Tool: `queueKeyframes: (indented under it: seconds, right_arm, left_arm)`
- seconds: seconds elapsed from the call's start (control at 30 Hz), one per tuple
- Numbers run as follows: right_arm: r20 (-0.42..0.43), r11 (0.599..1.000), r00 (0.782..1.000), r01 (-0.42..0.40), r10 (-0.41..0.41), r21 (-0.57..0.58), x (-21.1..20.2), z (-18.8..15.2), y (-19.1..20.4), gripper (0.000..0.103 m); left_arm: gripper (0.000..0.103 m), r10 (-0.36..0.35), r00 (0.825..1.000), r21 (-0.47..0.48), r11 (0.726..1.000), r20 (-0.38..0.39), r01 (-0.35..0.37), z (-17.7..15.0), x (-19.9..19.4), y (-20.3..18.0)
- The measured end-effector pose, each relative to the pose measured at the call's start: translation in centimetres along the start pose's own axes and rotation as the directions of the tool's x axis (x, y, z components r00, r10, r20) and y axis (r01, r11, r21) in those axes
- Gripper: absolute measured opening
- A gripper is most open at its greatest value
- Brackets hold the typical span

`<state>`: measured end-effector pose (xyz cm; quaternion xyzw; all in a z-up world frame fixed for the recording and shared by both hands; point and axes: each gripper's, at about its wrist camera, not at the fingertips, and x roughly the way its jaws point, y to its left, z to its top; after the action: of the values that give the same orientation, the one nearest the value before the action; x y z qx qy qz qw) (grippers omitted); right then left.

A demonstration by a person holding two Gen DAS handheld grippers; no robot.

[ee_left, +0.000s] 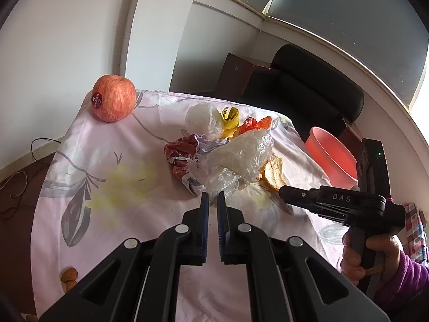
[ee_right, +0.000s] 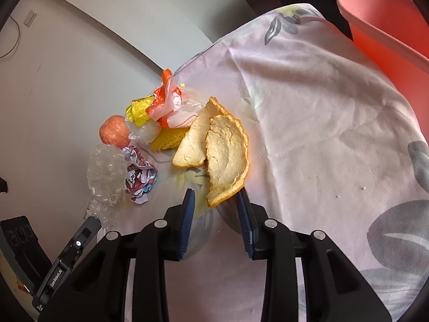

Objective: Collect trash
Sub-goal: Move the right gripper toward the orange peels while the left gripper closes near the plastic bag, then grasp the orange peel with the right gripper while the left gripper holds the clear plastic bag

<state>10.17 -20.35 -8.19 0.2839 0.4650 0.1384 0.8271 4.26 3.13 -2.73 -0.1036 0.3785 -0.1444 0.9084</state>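
A heap of trash lies on the cloth-covered table (ee_left: pixel 112 225): clear plastic bags (ee_left: pixel 236 155), a crumpled red-and-white wrapper (ee_left: pixel 182 150), a yellow wrapper (ee_left: pixel 229 116), an orange bag (ee_left: pixel 254 123) and orange peel (ee_left: pixel 273 171). My left gripper (ee_left: pixel 213 201) is nearly shut and empty, its tips at the near edge of the clear plastic. In the right wrist view my right gripper (ee_right: pixel 215 201) is open, its fingers on either side of the near tip of the peel (ee_right: pixel 228 158). The pink bin (ee_right: pixel 386 21) stands past the table's far right edge.
A red apple (ee_left: pixel 114 100) sits at the table's far left corner, and also shows in the right wrist view (ee_right: pixel 114 132). Almonds (ee_left: pixel 69 276) lie at the near left edge. A black chair (ee_left: pixel 308 88) stands behind the table. Yellowish stains mark the cloth (ee_left: pixel 120 185).
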Motion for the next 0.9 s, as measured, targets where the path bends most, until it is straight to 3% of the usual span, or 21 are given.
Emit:
queueKeyframes:
  seconds: [0.13,0.23,0.9]
  right_arm:
    - [0.009,0.999,1.000,0.014,-0.015,0.045,0.0,0.2,-0.9,0.010]
    - [0.029,0.998,0.999,0.026,-0.027,0.060,-0.3,0.3,-1.6,0.005]
    - [0.217,0.995,0.974,0.083,-0.069,-0.058,-7.8,0.0,-1.2,0.004]
  left_arm:
    - [0.005,-0.003,1.000,-0.002,1.000,-0.001,0.003,-0.1,0.1,0.3]
    - [0.005,-0.002,1.000,-0.004,1.000,-0.003,0.002,-0.1,0.1,0.4]
    - [0.005,-0.044,0.999,0.051,0.998,0.032,0.042,1.8,0.8,-3.2]
